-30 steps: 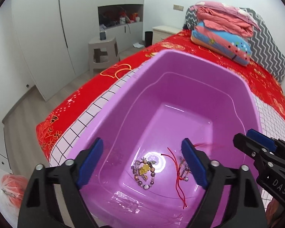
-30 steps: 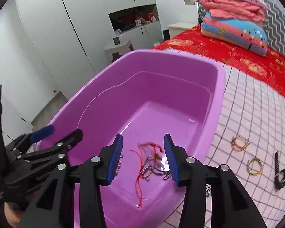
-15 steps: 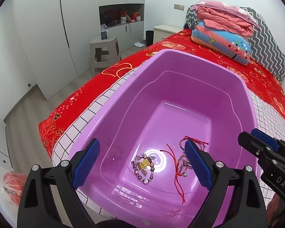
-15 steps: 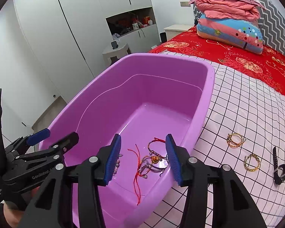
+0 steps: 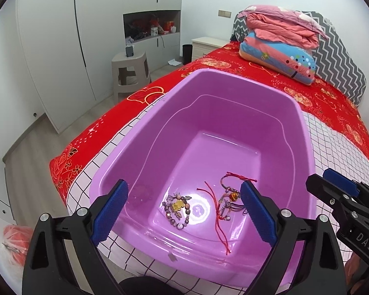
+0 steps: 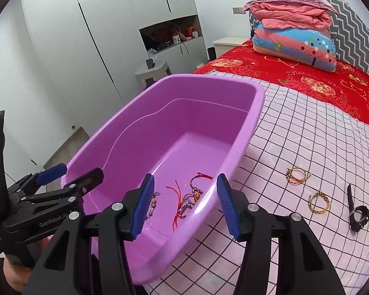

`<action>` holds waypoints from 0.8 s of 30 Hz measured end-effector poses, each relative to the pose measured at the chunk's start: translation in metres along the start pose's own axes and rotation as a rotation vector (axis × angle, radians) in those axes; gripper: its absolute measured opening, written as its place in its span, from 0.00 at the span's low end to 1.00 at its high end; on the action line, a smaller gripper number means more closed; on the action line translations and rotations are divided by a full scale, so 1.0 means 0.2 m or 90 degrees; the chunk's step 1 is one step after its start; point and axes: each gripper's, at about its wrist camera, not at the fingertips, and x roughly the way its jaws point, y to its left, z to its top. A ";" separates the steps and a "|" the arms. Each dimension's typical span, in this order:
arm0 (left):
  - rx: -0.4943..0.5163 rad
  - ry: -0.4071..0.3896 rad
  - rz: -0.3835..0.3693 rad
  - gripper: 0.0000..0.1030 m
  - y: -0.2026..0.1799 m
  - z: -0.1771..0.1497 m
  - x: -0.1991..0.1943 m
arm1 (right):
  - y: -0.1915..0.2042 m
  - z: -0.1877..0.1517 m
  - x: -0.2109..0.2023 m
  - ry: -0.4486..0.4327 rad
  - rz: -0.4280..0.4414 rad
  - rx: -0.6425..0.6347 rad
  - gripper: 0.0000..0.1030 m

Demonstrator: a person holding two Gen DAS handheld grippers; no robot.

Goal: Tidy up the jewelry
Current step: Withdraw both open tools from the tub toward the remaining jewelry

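A purple plastic tub (image 5: 140,132) stands on a grid-patterned cloth on the bed. On its floor lie a beaded bracelet (image 5: 177,207) and a tangle of red-cord bracelets (image 5: 227,199), which also shows in the right wrist view as a red-cord tangle (image 6: 189,196). My left gripper (image 5: 183,186) is open wide above the tub's near end, holding nothing. My right gripper (image 6: 184,179) hangs over the tub's near right rim (image 6: 255,98). Its jaws are opening and nothing is between them. On the cloth to the right lie two gold bracelets (image 6: 296,175) (image 6: 319,202) and a black watch (image 6: 358,215).
The grid cloth (image 6: 307,135) covers a red bedspread (image 5: 319,98). Folded quilts (image 5: 280,46) are stacked by the grey zigzag headboard. To the left the bed ends at a drop to the floor, where a grey stool (image 5: 130,73) stands before white wardrobes.
Both grippers have drawn back and up from the tub. The right jaws have widened. The red-cord tangle, blurred a second ago, now lies still on the tub floor.
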 end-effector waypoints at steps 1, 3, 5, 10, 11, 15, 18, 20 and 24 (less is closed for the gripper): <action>0.000 -0.001 -0.002 0.88 -0.01 -0.01 -0.01 | 0.00 -0.01 -0.02 -0.004 0.000 0.000 0.50; 0.001 -0.004 -0.005 0.88 -0.02 -0.02 -0.03 | -0.01 -0.02 -0.06 -0.010 0.000 0.001 0.50; 0.003 -0.010 -0.006 0.89 -0.03 -0.03 -0.06 | -0.03 -0.04 -0.09 -0.016 0.004 0.005 0.52; 0.007 -0.024 -0.020 0.91 -0.10 -0.07 -0.11 | -0.07 -0.10 -0.19 -0.032 0.003 0.016 0.53; 0.010 -0.023 -0.023 0.91 -0.11 -0.08 -0.11 | -0.08 -0.12 -0.20 -0.034 0.002 0.018 0.55; 0.032 -0.027 -0.041 0.91 -0.19 -0.13 -0.15 | -0.16 -0.21 -0.27 -0.043 0.001 0.040 0.56; 0.054 -0.026 -0.057 0.92 -0.28 -0.18 -0.18 | -0.25 -0.31 -0.32 -0.050 0.003 0.077 0.58; 0.066 -0.023 -0.072 0.92 -0.34 -0.22 -0.20 | -0.31 -0.37 -0.35 -0.051 -0.001 0.098 0.58; 0.095 -0.025 -0.095 0.92 -0.46 -0.30 -0.23 | -0.43 -0.49 -0.43 -0.052 -0.033 0.115 0.58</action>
